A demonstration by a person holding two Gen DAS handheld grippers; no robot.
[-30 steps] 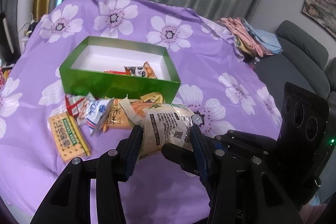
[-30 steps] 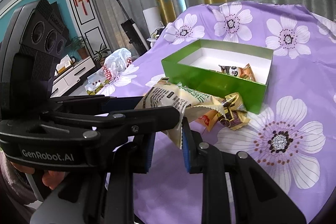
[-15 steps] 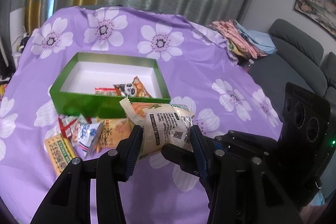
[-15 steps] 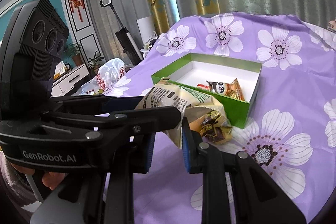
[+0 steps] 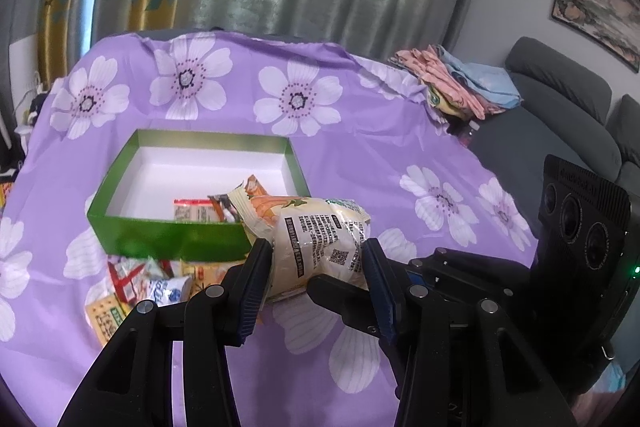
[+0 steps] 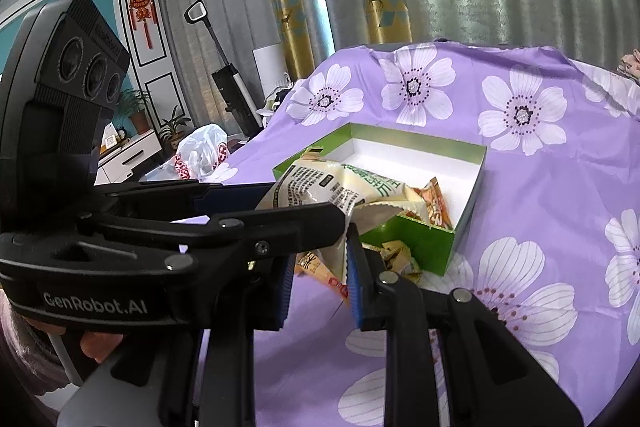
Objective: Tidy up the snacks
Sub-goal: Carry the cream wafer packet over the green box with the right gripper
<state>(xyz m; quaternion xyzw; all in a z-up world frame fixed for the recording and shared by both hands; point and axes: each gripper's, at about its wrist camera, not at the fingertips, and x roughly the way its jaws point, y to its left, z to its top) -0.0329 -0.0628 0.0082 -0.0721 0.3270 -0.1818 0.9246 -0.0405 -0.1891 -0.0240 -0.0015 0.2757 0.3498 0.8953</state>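
My left gripper (image 5: 316,259) is shut on a cream snack bag (image 5: 320,239) with black print and holds it above the near right corner of the green box (image 5: 168,237). The same bag shows in the right wrist view (image 6: 340,187), over the box's near wall (image 6: 416,247). My right gripper (image 6: 318,267) sits just under the left one; its jaws stand a little apart, with the bag's lower edge hanging between them. Small packets (image 5: 200,211) lie inside the box. Several loose packets (image 5: 140,285) lie on the cloth in front of it.
A purple flowered cloth (image 5: 400,155) covers the table. Folded clothes (image 5: 460,87) and a grey sofa (image 5: 560,115) are at the right. A plastic bag (image 6: 202,151), a vacuum (image 6: 232,87) and a cabinet stand left of the table.
Both grippers have risen and moved forward with the cream bag, from above the loose packets to over the box's near corner. The grip on the bag is the same.
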